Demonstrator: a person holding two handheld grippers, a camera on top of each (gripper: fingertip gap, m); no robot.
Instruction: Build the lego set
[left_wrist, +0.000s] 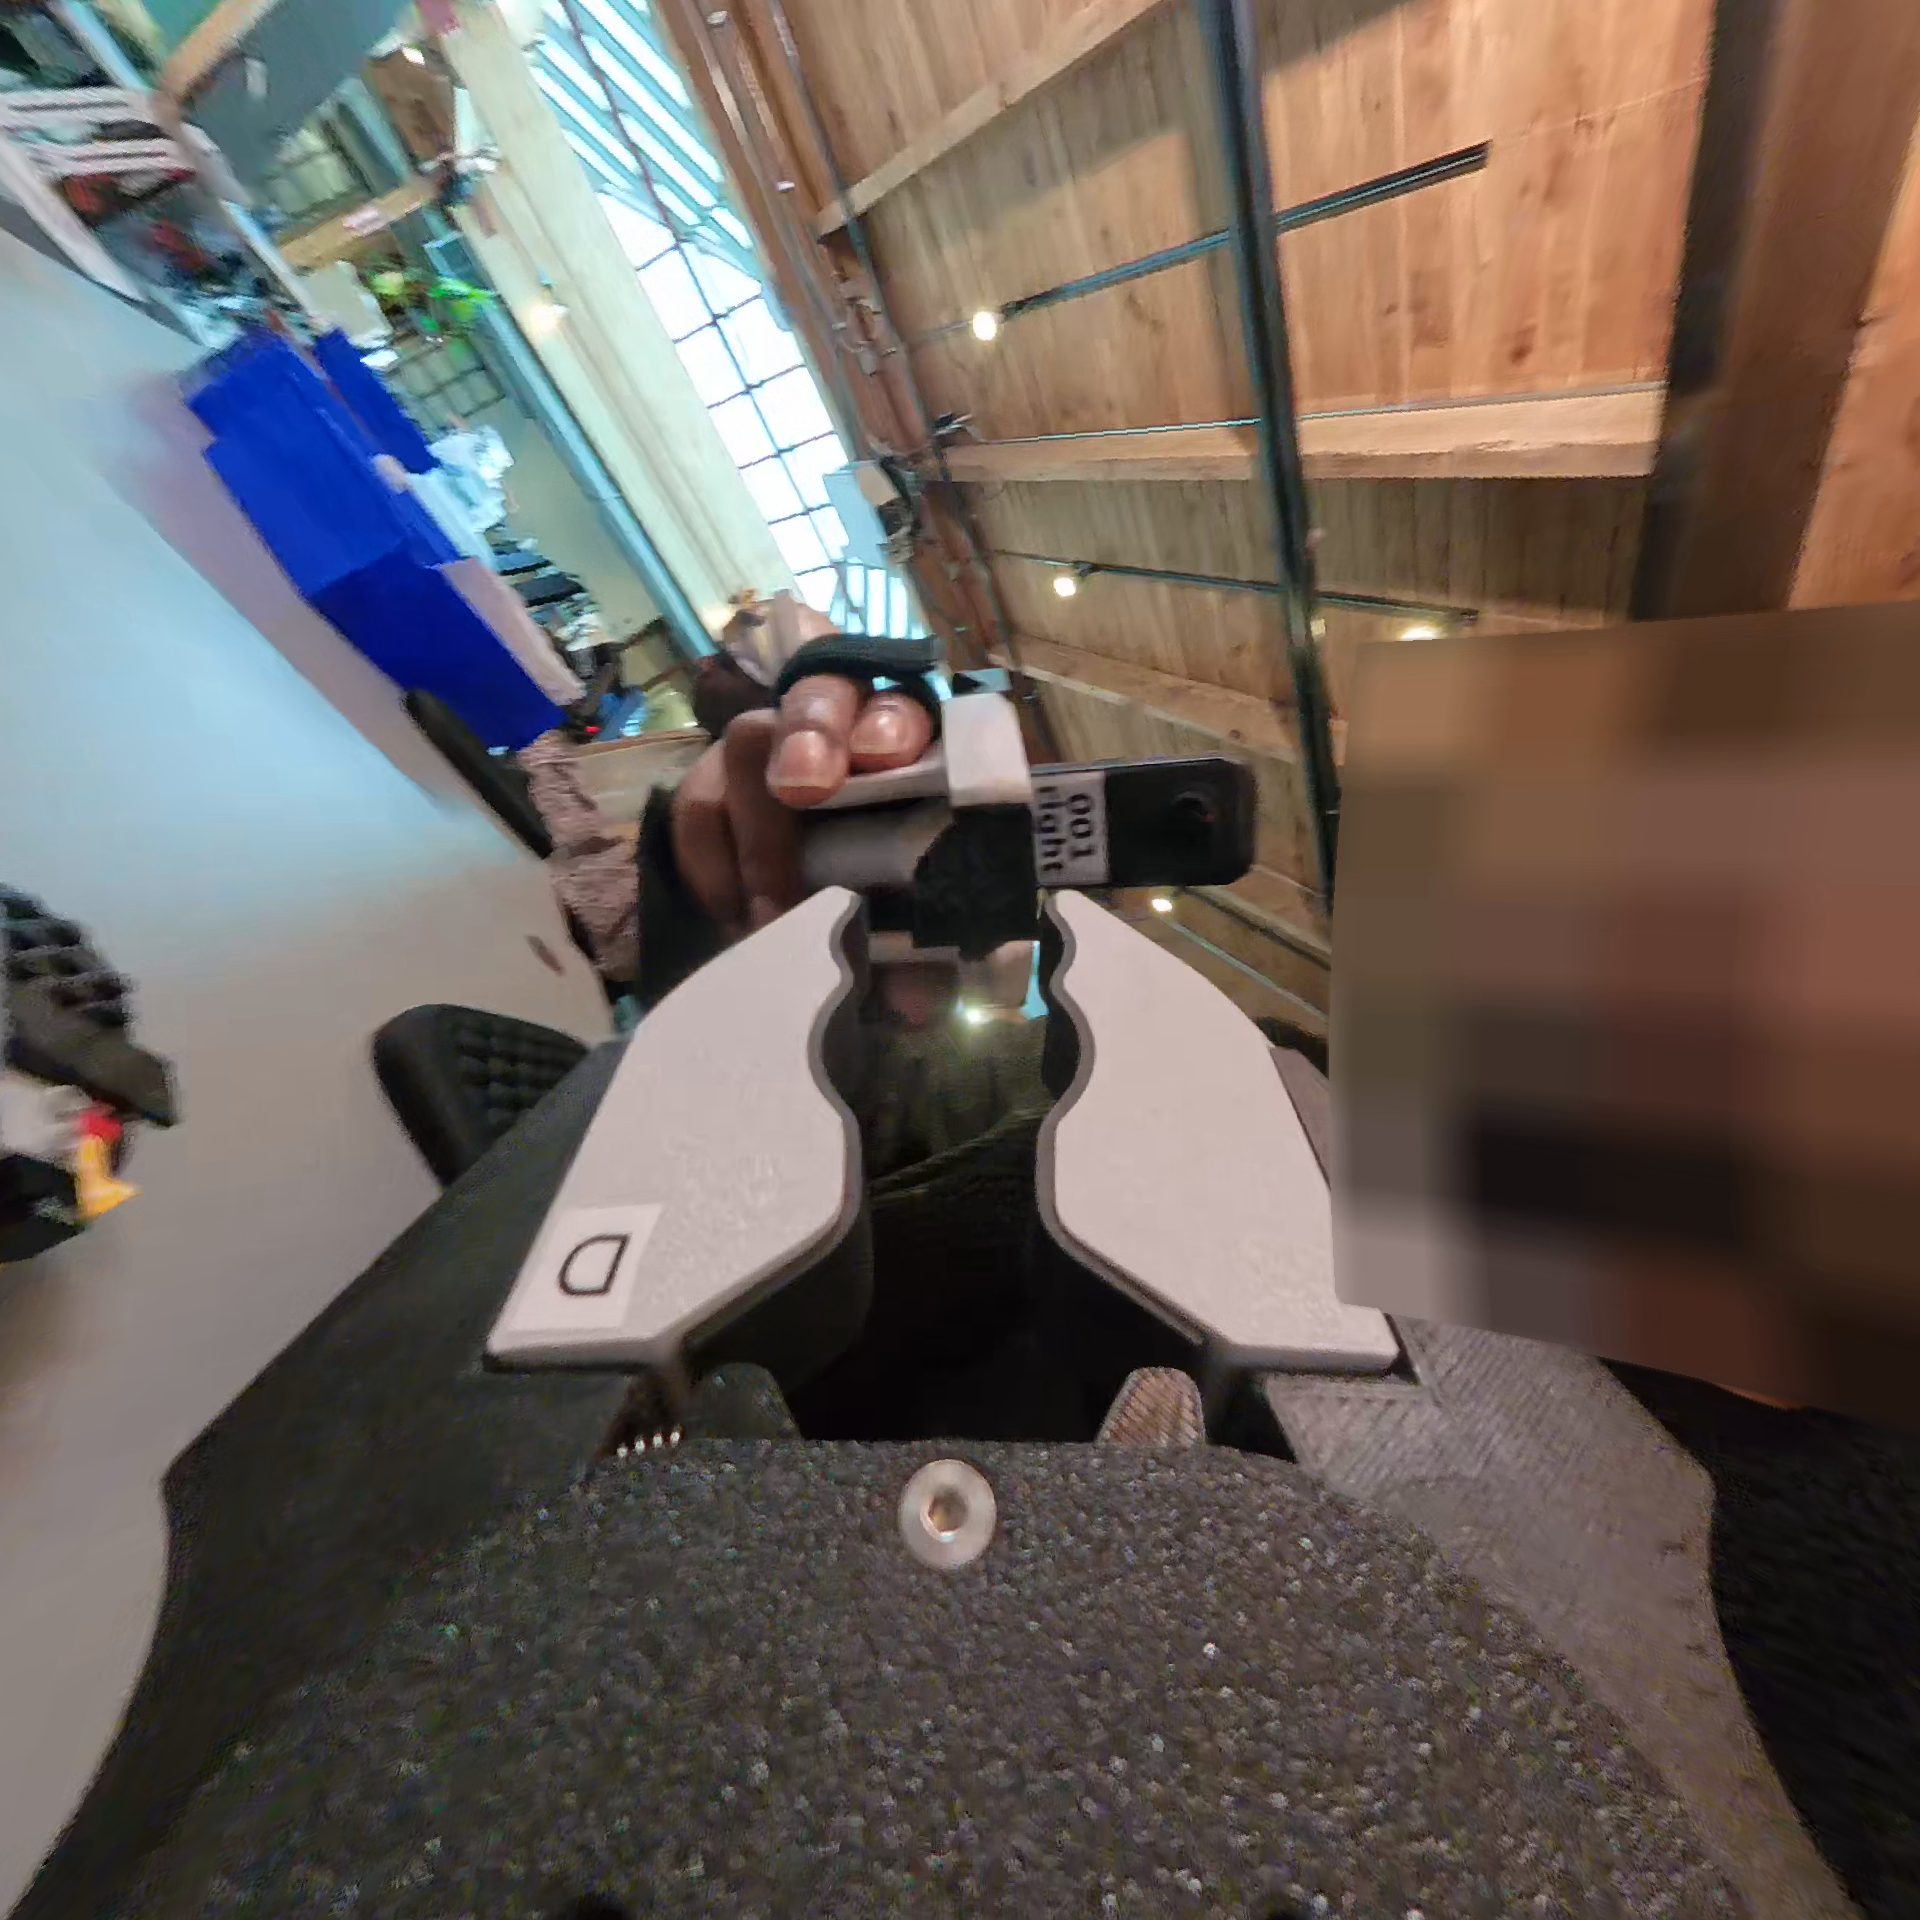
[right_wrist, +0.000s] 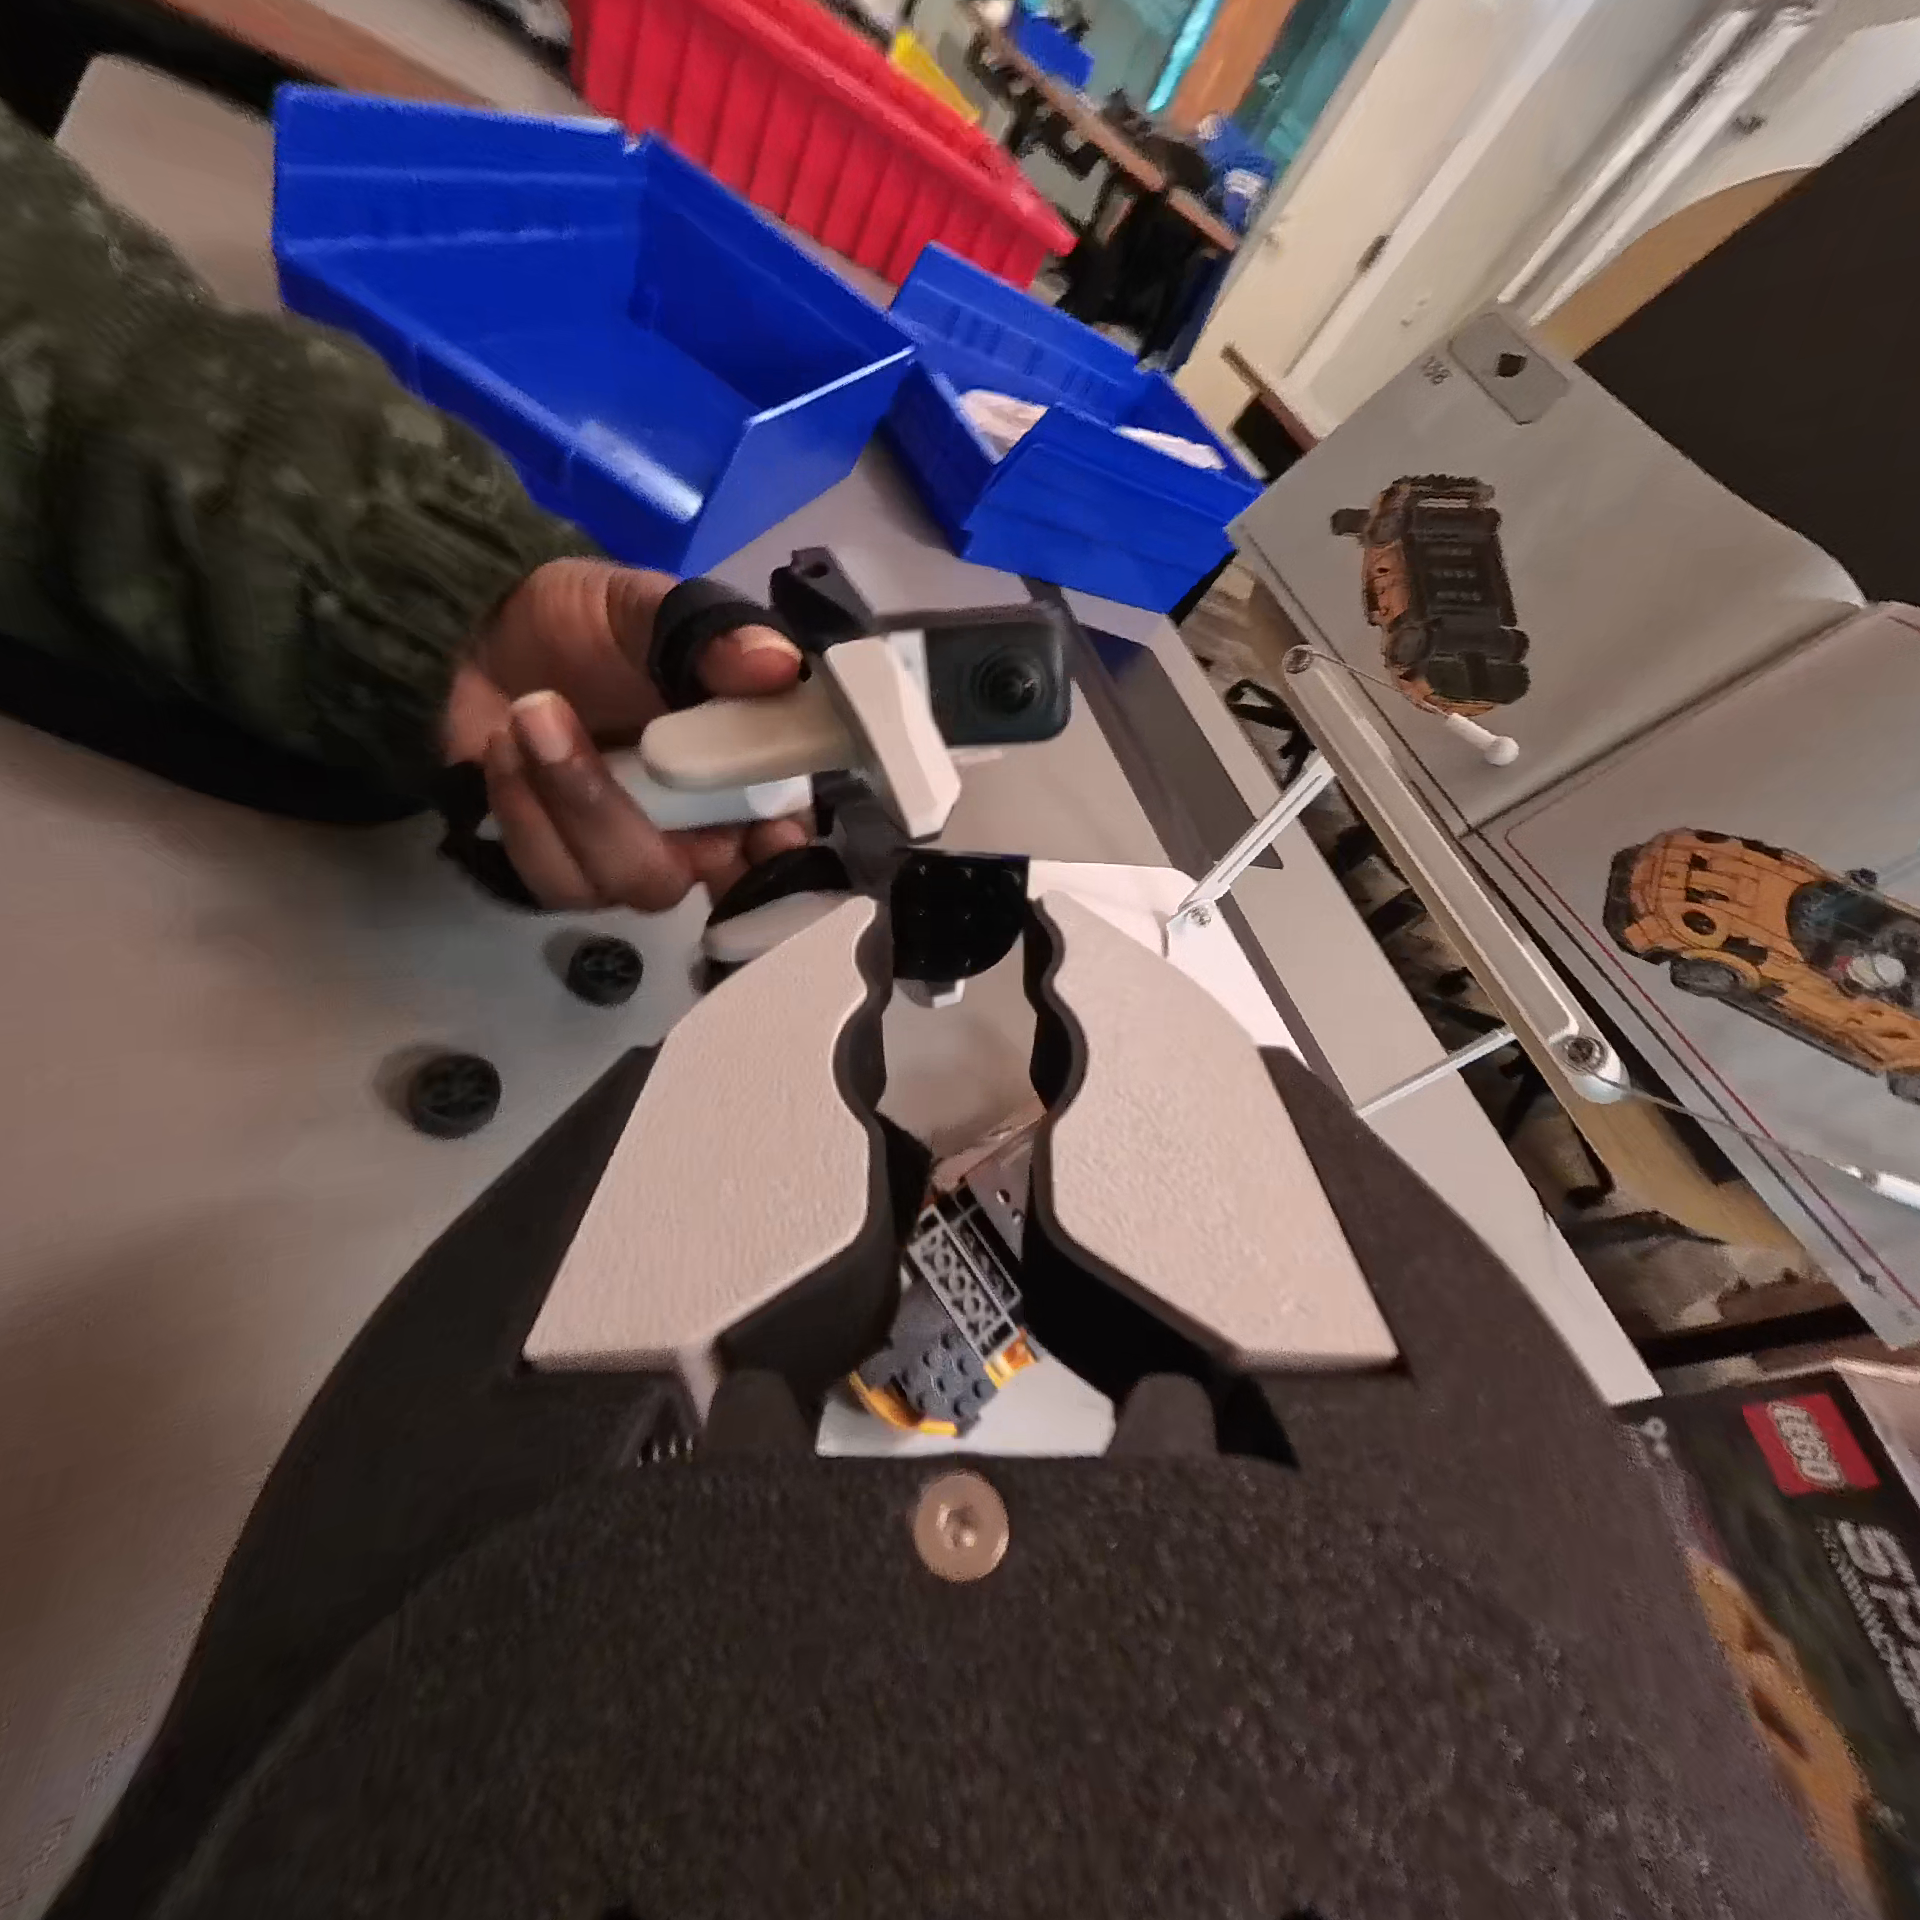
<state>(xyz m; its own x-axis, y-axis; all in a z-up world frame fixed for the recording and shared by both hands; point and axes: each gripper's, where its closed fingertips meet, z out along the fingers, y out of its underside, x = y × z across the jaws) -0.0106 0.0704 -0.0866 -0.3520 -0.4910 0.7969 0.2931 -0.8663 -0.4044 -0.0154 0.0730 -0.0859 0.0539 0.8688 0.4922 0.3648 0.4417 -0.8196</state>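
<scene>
A partly built Lego model (right_wrist: 951, 1325) in grey, dark blue and orange lies on white paper under my right gripper's finger bases. My right gripper (right_wrist: 956, 920) has a narrow gap at its tips. A black part (right_wrist: 956, 914) fills that gap, and I cannot tell if it is held. My left gripper (left_wrist: 951, 920) points up and across at the right gripper's camera (left_wrist: 1195, 821). Its fingers stand apart with nothing seen between them. A hand (right_wrist: 582, 748) holds the left gripper, whose camera (right_wrist: 997, 675) faces me. Two black wheels (right_wrist: 597, 971) (right_wrist: 452, 1091) lie on the table.
Two blue bins (right_wrist: 582, 312) (right_wrist: 1070, 468) and a red bin (right_wrist: 810, 125) stand at the back of the grey table (right_wrist: 208, 1039). An instruction booklet (right_wrist: 1558, 623) rests on a stand at the right. A Lego box (right_wrist: 1818, 1507) lies below it. A black chair (left_wrist: 468, 1081) is beside the table. Only a small space, under 4 cm, lies between the two pairs of fingers.
</scene>
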